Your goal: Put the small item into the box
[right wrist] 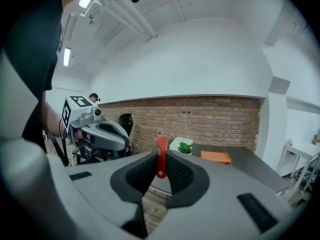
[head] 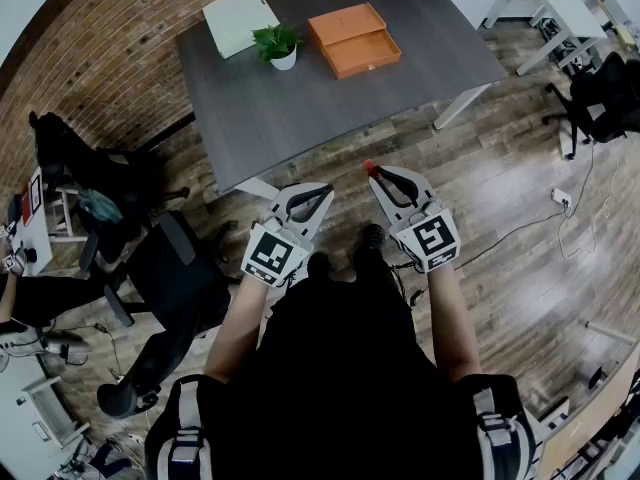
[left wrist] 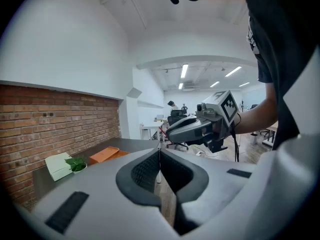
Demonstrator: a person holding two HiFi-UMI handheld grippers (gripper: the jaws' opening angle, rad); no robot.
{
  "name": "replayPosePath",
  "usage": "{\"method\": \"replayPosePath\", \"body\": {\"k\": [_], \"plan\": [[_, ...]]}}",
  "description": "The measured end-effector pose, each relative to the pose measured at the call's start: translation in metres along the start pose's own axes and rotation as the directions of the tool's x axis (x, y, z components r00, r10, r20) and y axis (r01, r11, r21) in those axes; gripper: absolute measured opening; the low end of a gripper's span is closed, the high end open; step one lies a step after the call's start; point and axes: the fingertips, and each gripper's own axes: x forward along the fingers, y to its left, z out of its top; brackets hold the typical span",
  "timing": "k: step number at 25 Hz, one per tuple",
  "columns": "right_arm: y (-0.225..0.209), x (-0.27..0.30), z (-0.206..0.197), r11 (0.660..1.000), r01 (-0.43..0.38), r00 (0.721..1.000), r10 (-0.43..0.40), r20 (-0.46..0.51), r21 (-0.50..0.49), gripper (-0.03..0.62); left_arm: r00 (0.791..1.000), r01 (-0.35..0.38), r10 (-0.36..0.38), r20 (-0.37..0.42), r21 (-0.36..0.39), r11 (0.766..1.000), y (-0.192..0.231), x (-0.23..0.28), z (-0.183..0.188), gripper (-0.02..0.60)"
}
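Observation:
My right gripper (head: 374, 174) is shut on a small flat red item (right wrist: 161, 156), whose tip pokes out between the pads as a red item (head: 369, 167) in the head view. My left gripper (head: 322, 190) is shut with nothing between its jaws; its closed tips (left wrist: 159, 152) show in the left gripper view. Both grippers hang in front of my body, short of the near edge of the dark grey table (head: 400, 78). The orange box (head: 354, 39) lies open at the table's far side, also seen as an orange box (right wrist: 216, 157) and an orange box (left wrist: 104, 155).
A small potted plant (head: 277, 44) and a pale green box (head: 240, 20) stand left of the orange box. Office chairs (head: 165, 278) sit to my left, a brick wall (head: 110, 58) runs beyond the table, and a cable (head: 540, 218) crosses the wooden floor at right.

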Motion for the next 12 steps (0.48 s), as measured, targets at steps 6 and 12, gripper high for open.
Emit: {"method": "replayPosePath", "body": {"k": [6, 12], "plan": [[0.06, -0.001, 0.009, 0.998, 0.061, 0.998, -0.062, 0.026, 0.027, 0.067, 1.0, 0.003, -0.003, 0.003, -0.021, 1.0, 0.007, -0.066, -0.023, 0.023], [0.095, -0.005, 0.004, 0.995, 0.096, 0.995, -0.097, 0.012, 0.029, 0.067, 0.999, 0.014, -0.013, 0.039, -0.028, 1.0, 0.004, -0.098, -0.024, 0.023]]}}
